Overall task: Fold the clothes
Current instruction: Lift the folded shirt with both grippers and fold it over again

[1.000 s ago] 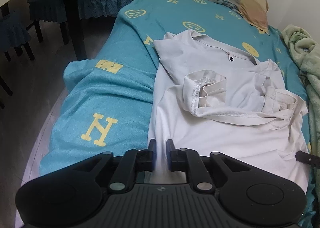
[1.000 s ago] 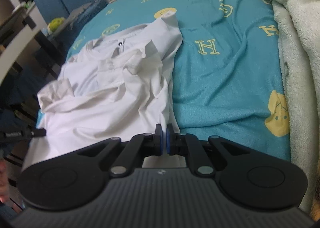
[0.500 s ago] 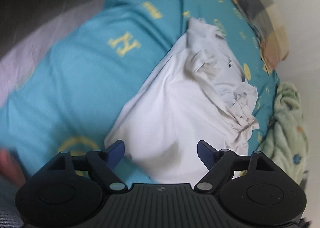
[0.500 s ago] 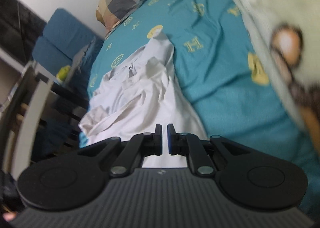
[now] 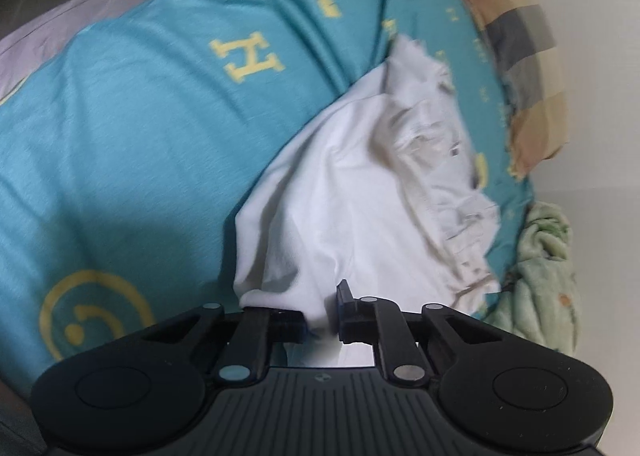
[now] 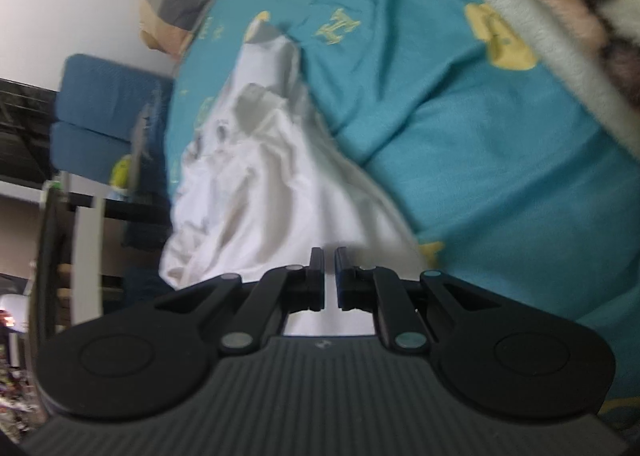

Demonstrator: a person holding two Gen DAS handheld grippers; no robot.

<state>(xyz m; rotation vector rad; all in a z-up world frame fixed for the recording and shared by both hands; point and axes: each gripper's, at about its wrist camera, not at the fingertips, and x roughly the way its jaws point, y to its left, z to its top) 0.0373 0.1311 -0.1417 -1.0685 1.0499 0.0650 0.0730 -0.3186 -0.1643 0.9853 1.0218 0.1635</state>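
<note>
The left gripper (image 5: pixel 322 310) was spread wide but has now closed on the near edge of the white shirt (image 5: pixel 360 192), and the right gripper (image 6: pixel 328 276) still pinches it, so the shirt, lying rumpled on the blue bed (image 5: pixel 140 116), looks ready to be lifted.

White shirt (image 5: pixel 360 192) — thin, matt, creased cloth; teal bedsheet (image 5: pixel 132 144) — smooth woven fabric; green blanket (image 5: pixel 540 268) fleecy; both grippers matt black plastic, ribbed.

White shirt (image 5: pixel 352 192), crumpled, on teal bedsheet (image 5: pixel 132 144); left gripper (image 5: pixel 322 310) fingers pinch its hem at 6 o'clock; plaid pillow (image 5: pixel 524 56) at 2 o'clock.
</note>
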